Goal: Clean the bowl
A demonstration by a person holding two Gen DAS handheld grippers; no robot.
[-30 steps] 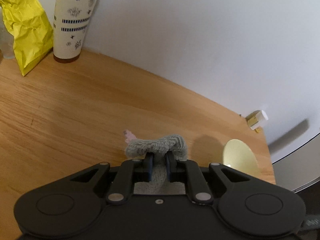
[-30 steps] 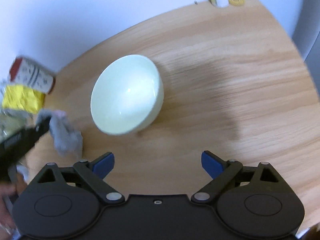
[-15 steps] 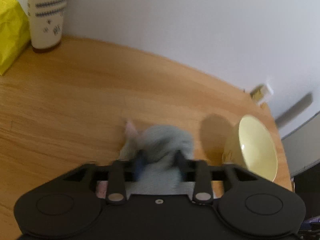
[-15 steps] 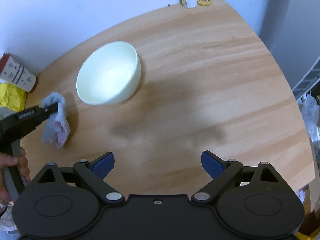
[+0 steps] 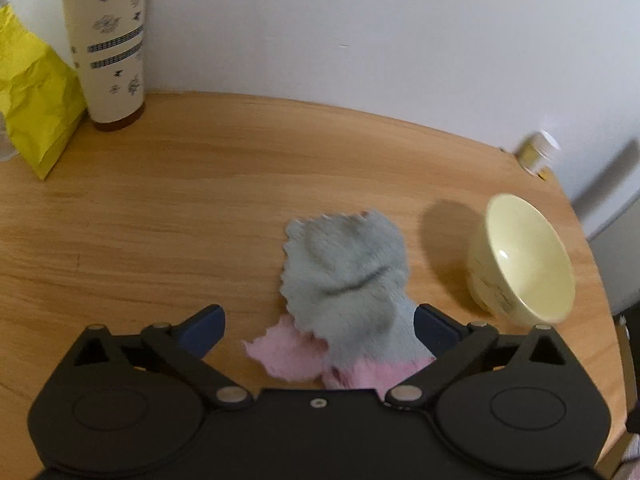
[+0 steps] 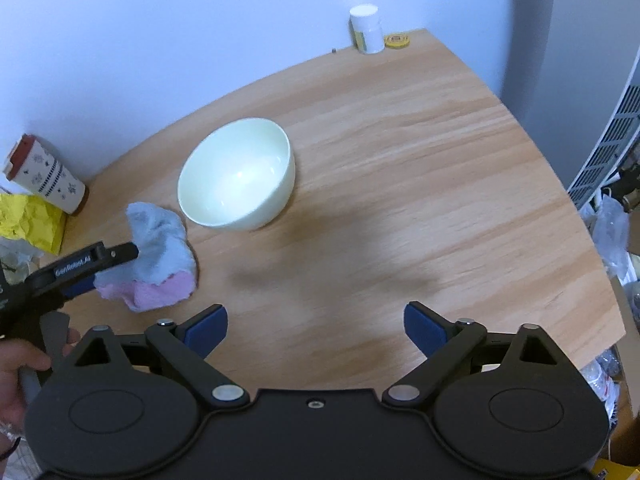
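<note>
A pale cream bowl (image 6: 237,182) stands upright on the wooden table (image 6: 400,160); it also shows in the left wrist view (image 5: 524,258) at the right. A grey and pink cloth (image 5: 346,276) lies on the table just left of the bowl; it also shows in the right wrist view (image 6: 158,262). My left gripper (image 5: 318,330) is open, with its jaws wide on either side of the cloth's near end. My right gripper (image 6: 316,330) is open and empty, well back from the bowl over bare table.
A patterned tumbler with a red lid (image 5: 108,44) and a yellow bag (image 5: 34,96) stand at the back left by the wall. A small white jar (image 6: 366,30) and a yellow disc (image 6: 396,41) sit at the far right corner. The table's right edge (image 6: 592,240) is close.
My left gripper opened and let the cloth drop onto the table beside the bowl. My right gripper pulled back from the bowl and stayed open.
</note>
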